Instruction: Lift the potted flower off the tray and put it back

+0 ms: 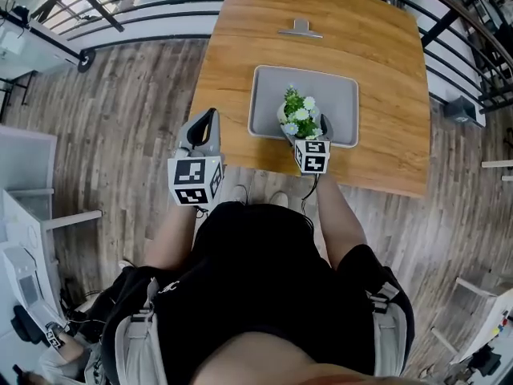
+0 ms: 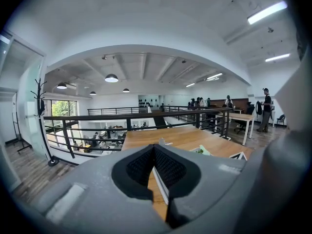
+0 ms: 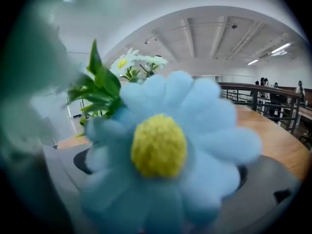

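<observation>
Right jaws: spread around the white-and-blue artificial potted flower (image 3: 158, 145) and gripping it; the bloom hides the pot.
Right gripper (image 1: 306, 128): over the near-right part of the grey rectangular tray (image 1: 268, 87); bare tray lies to its left and beyond.
Left jaws: pads pressed together, nothing between them.
Left gripper (image 2: 154, 149): at the left edge of the wooden table (image 1: 321, 30), with open plank floor (image 1: 120, 119) to its left.

potted flower (image 1: 298, 115) upright, seemingly over grey tray (image 1: 266, 95)

We see the tray (image 1: 268, 95) on the desk (image 1: 385, 70), flower (image 1: 300, 112) at its near edge — left claw (image 1: 210, 115) at the desk's near left corner.
</observation>
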### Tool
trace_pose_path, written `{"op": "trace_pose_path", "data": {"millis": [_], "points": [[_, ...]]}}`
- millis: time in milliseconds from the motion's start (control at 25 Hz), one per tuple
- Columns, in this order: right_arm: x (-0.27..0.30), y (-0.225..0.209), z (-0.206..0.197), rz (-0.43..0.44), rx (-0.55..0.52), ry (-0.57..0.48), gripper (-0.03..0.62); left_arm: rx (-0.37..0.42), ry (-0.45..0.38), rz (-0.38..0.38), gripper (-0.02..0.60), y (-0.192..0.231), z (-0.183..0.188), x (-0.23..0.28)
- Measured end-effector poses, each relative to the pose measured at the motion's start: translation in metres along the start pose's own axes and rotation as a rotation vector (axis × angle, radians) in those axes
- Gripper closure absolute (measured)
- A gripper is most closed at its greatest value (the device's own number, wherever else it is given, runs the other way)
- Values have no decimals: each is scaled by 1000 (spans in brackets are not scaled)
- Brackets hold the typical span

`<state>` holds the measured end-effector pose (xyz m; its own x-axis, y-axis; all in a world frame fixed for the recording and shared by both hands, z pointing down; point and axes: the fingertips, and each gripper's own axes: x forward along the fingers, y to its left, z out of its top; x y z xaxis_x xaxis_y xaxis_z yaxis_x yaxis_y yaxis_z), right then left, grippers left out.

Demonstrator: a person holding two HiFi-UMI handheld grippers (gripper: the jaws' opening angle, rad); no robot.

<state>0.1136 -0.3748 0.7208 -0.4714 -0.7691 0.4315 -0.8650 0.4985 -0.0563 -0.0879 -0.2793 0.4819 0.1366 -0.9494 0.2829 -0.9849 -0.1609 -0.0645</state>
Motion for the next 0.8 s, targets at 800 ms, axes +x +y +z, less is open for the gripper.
{"op": "trace_pose_path", "data": {"millis": [800], "points": [[23, 7, -7, -4, 6, 159, 81, 7, -25, 77, 566, 45, 0, -17]]}}
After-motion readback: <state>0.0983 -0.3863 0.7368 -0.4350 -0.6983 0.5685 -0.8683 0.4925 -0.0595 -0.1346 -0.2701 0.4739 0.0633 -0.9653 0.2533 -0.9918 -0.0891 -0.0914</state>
